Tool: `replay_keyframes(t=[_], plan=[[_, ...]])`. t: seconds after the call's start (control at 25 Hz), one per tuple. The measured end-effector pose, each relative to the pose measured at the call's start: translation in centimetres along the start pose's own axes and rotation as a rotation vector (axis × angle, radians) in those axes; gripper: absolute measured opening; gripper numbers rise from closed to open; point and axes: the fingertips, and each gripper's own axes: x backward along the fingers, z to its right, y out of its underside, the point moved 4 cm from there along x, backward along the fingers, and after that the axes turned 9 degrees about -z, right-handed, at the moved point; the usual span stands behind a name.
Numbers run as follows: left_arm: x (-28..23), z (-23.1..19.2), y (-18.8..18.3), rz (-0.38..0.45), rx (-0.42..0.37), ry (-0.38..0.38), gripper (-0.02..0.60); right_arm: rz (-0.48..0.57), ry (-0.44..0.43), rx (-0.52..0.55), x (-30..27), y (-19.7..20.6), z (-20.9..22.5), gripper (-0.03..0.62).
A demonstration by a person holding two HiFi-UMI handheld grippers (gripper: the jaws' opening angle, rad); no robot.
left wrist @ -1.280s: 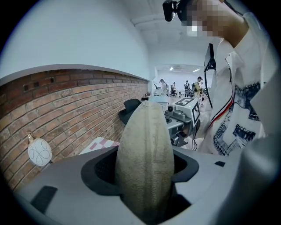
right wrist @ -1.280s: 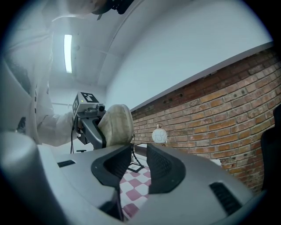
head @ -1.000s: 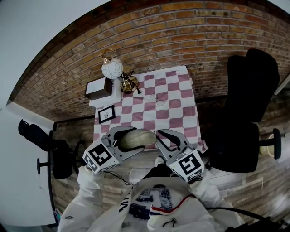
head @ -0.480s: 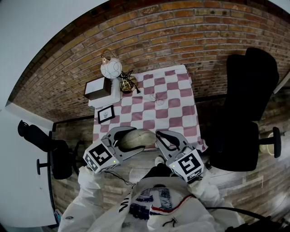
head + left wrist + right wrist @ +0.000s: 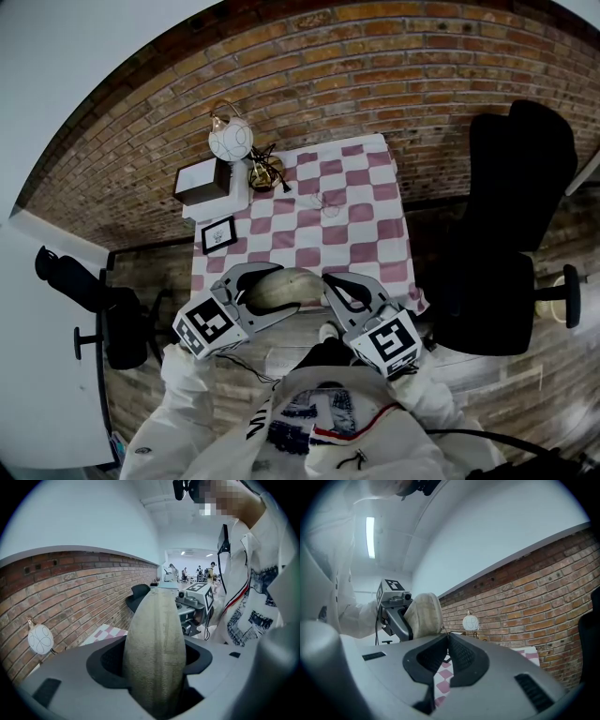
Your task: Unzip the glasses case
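Case (image 5: pixel 286 284), over table's (image 5: pixel 375 234) near edge, sits clamped in left gripper (image 5: pixel 154 660); right gripper's (image 5: pixel 446 639) jaws have just been closing and now meet at its end, nothing discernible between them.

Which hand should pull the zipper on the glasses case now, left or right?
Right. The left claw is clamped around the beige fabric oval glasses case, steadying it; the right claw has just closed at its end, though what it pinches is unclear.

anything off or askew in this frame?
Nothing stands out. The left gripper holds the glasses case over the near edge of the checked cloth. The fingers of the right gripper have just closed at the case's end; whether they're on the zip pull I cannot tell. The lamp and box stand upright.
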Motion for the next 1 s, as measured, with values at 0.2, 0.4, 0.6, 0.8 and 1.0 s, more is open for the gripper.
replay_keyframes(t=[0.2, 0.4, 0.6, 0.8, 1.0], plan=[[-0.1, -0.5, 0.2, -0.007, -0.012, -0.01, 0.298, -0.008, 0.011, -0.007, -0.5, -0.1, 0.1, 0.017], [-0.6, -1.3, 0.9, -0.023, -0.008, -0.019, 0.298, -0.035, 0.036, -0.004, -1.3, 0.4, 0.7, 0.017], [-1.0, -2.3, 1.7, -0.044, 0.011, -0.022, 0.296, -0.063, 0.068, 0.029, -2.5, 0.4, 1.2, 0.017], [-1.3, -3.8, 2.7, -0.064, 0.027, -0.023, 0.295, -0.1, 0.115, 0.1, -4.2, 0.5, 1.6, 0.017], [-1.4, -6.0, 3.8, -0.064, 0.042, -0.017, 0.295, -0.131, 0.147, 0.139, -6.6, 0.2, 2.2, 0.017]])
